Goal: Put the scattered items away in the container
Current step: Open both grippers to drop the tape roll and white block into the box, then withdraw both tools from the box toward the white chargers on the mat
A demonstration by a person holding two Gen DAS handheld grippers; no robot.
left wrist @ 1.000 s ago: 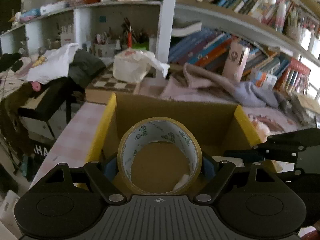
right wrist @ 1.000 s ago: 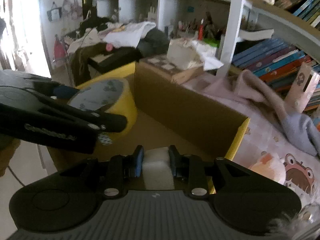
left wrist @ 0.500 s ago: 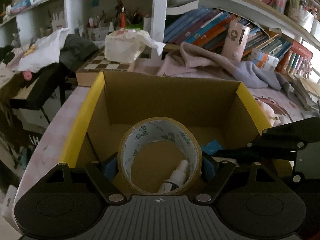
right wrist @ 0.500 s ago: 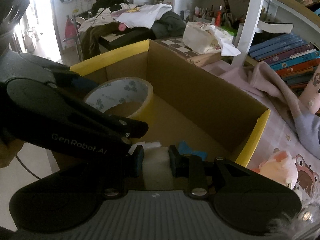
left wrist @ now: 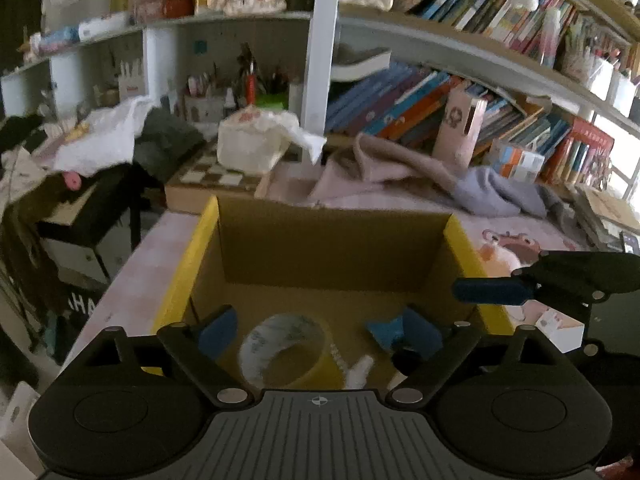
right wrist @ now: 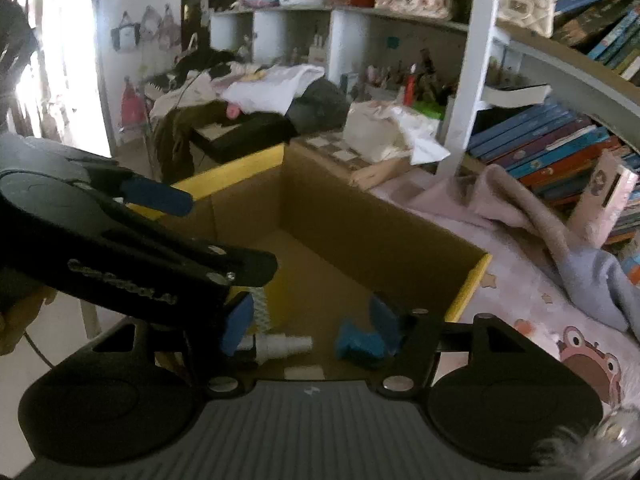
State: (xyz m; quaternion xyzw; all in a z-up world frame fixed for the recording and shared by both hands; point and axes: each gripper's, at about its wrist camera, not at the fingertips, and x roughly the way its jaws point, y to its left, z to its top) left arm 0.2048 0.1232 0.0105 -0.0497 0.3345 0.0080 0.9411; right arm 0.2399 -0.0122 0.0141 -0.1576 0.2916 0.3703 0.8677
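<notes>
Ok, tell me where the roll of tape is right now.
In the left wrist view the roll of tape lies on the floor of the cardboard box, near its front, with a small white bottle just right of it.

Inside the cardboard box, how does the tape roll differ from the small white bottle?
The yellowish ring-shaped tape roll is wide and hollow; the small white plastic bottle is slim and solid-looking. The tape roll looks tilted and blurred; the bottle lies flat on its side. Both sit inside the brown cardboard box, held by neither hand-held gripper.
</notes>
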